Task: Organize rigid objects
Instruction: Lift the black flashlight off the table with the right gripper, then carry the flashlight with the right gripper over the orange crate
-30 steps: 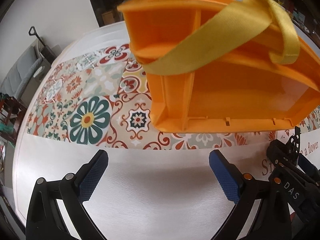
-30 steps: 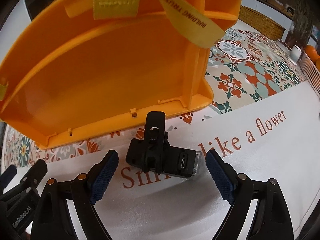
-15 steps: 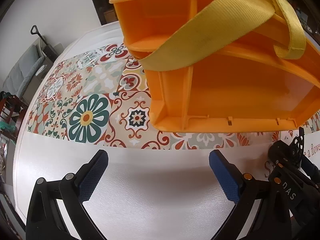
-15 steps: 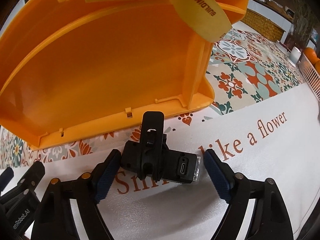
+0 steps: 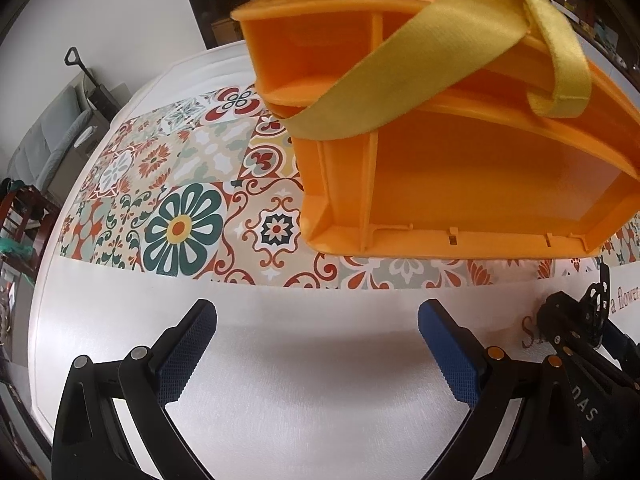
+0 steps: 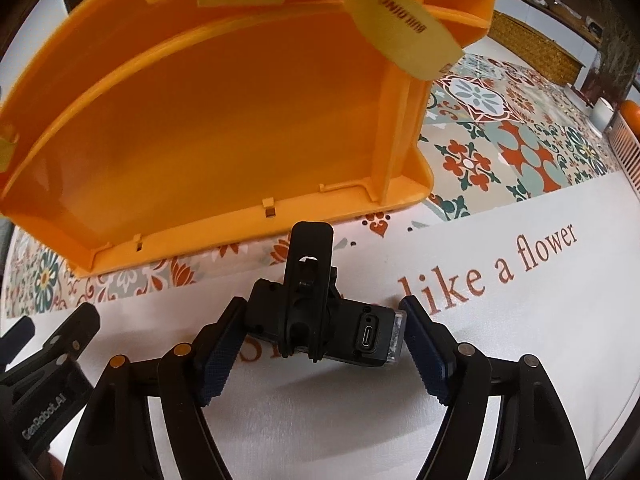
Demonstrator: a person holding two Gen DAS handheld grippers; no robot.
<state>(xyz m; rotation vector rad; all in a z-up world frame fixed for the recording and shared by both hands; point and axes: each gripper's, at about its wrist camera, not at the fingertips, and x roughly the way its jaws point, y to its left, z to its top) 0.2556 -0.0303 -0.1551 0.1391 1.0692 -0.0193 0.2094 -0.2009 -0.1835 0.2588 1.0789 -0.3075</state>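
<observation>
An orange plastic organizer box [image 5: 460, 184] with inner dividers and a yellow strap [image 5: 440, 52] stands open on the patterned tablecloth; it also fills the top of the right wrist view [image 6: 224, 120]. A black bike light with a clip mount and USB port [image 6: 320, 320] lies on the white cloth just in front of the box. My right gripper [image 6: 320, 350] brackets it, pads close to or touching both ends. My left gripper [image 5: 316, 346] is open and empty over bare white cloth, left of the right gripper [image 5: 580, 360].
The tablecloth [image 6: 500, 148] has coloured floral tiles and a white band with lettering [image 6: 520, 260]. A wicker basket [image 6: 532, 52] and an orange crate [image 6: 628, 132] stand at the far right. A grey sofa [image 5: 48, 152] lies beyond the table's left edge.
My right gripper has moved forward around the bike light and its jaws have narrowed toward it. The left gripper has stayed open and shifted only slightly.
</observation>
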